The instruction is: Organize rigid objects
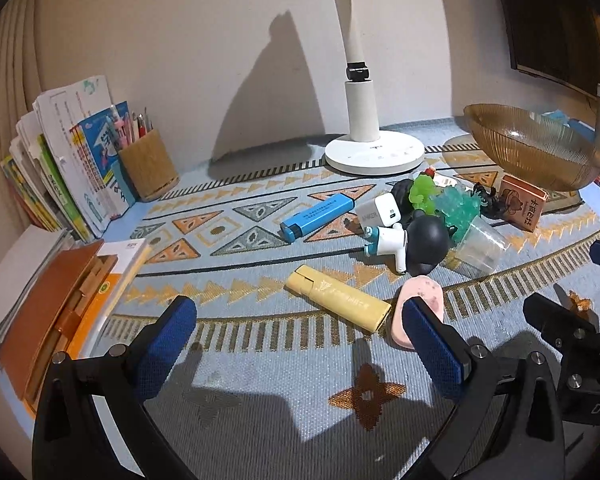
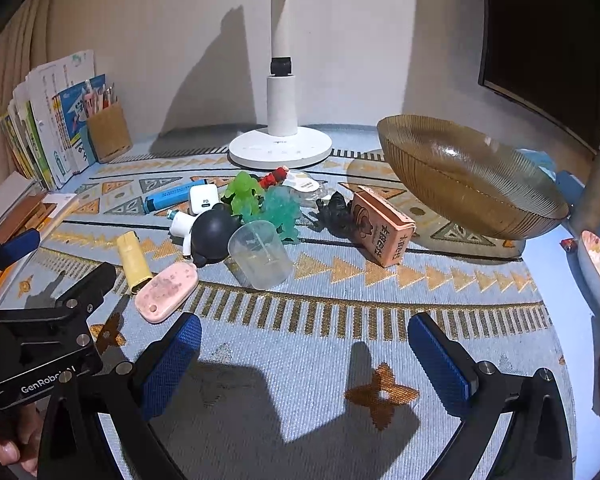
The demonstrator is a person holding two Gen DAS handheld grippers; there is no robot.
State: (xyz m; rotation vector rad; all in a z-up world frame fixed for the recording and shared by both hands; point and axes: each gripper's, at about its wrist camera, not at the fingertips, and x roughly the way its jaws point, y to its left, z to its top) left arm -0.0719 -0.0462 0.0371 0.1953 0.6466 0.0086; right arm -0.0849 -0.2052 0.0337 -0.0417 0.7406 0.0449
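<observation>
I have my left gripper (image 1: 300, 344) and right gripper (image 2: 304, 360) both spread wide, holding nothing, low over the patterned mat (image 2: 340, 312). The clutter sits ahead: yellow case (image 1: 338, 303), pink case (image 2: 167, 291), clear cup (image 2: 260, 254), beside the amber bowl (image 2: 468, 178).

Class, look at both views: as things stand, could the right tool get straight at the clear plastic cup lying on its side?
Probably yes. The right tool is open and empty, and only bare patterned mat lies between it and the clear plastic cup, which sits at the near edge of the clutter.
</observation>
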